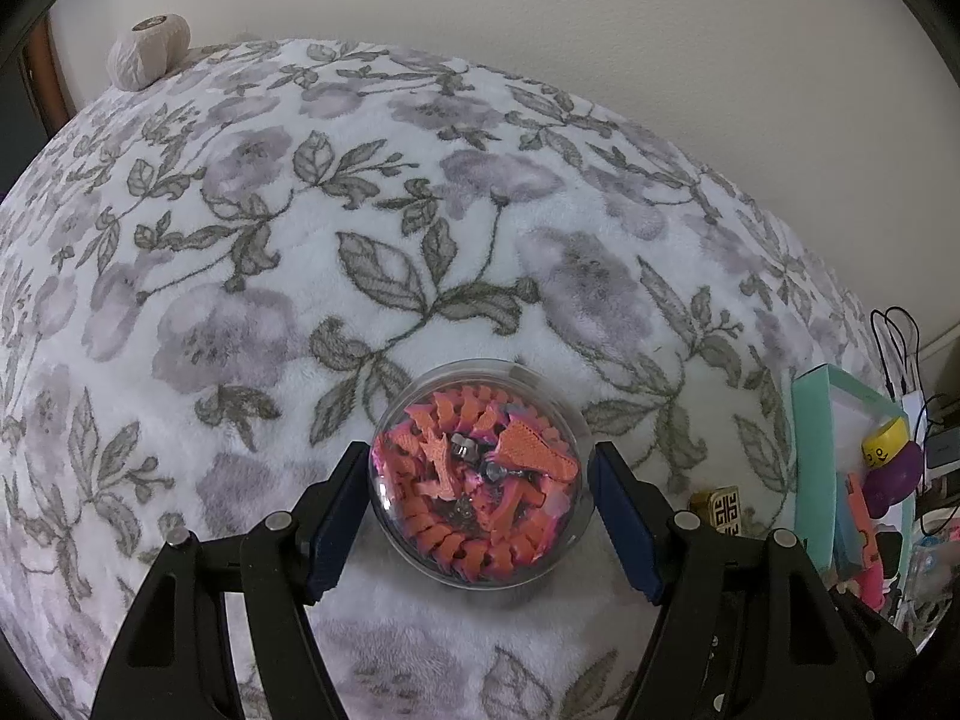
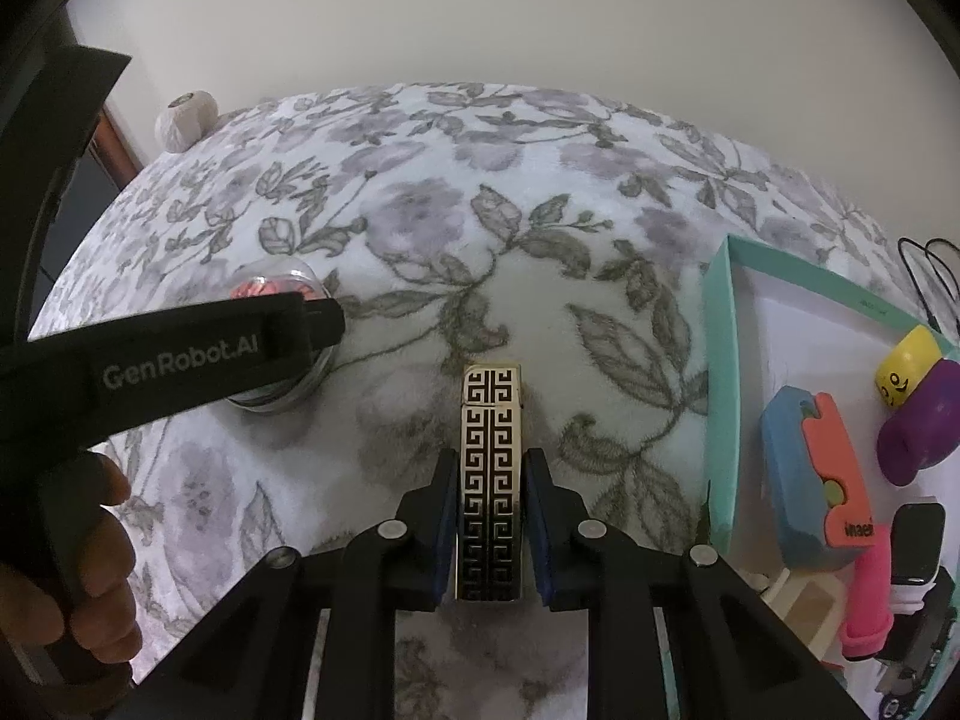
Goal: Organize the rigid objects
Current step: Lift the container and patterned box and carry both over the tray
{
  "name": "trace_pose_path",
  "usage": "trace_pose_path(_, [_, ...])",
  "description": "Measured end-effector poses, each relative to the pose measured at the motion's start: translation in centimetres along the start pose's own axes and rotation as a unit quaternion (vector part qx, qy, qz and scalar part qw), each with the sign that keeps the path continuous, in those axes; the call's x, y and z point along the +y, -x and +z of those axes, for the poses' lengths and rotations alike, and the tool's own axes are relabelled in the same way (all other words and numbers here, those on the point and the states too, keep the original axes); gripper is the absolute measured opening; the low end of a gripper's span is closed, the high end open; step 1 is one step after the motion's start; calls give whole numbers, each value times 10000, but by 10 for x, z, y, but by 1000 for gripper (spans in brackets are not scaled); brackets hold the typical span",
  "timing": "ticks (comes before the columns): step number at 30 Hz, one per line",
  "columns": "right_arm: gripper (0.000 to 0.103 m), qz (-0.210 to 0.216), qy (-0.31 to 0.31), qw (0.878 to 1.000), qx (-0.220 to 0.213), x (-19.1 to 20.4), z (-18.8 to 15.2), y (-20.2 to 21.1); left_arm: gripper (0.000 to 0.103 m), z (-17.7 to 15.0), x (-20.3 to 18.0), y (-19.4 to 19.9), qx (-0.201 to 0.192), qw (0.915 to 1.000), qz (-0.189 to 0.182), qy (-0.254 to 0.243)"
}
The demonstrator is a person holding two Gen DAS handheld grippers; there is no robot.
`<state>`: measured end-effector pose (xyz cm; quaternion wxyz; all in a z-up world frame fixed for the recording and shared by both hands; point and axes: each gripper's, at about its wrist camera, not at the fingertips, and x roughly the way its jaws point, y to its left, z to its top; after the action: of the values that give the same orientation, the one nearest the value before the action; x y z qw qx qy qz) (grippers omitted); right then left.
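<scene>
Lighter [image 2: 492, 480] looks stiff, slick metal; my right gripper [image 2: 489, 531] clamps its sides, left gripper [image 1: 480, 516] open round capsule [image 1: 477, 474].

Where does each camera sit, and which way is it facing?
Left wrist: on the left gripper, looking steeply down at the clear toy capsule between open jaws.
Right wrist: on the right gripper, looking down at the patterned lighter in its jaws; a hand shows.
Shared: floral blanket, capsule, lighter, teal box.

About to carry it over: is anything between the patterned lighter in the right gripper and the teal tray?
Nothing visible. Only bare floral blanket lies between the lighter, clamped in the right gripper, and the teal tray's near wall.
</scene>
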<state>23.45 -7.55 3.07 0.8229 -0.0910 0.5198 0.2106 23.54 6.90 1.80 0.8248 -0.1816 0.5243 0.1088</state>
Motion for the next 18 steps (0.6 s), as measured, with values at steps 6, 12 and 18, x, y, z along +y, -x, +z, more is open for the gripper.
trace_pose_path(6, [22, -23, 22, 10000, -33, 1, -1, 0, 74, 0, -1, 0, -3, 10000, 14, 7])
trace_pose_path(12, [22, 191, -171, 9996, -99, -7, 1, 4, 74, 0, 5, 3, -60, 9999, 76, 139])
trace_pose_path(18, [22, 267, -256, 9989, -288, -13, 5, 19, 74, 4, 10, 16, -227, 9994, 21, 259])
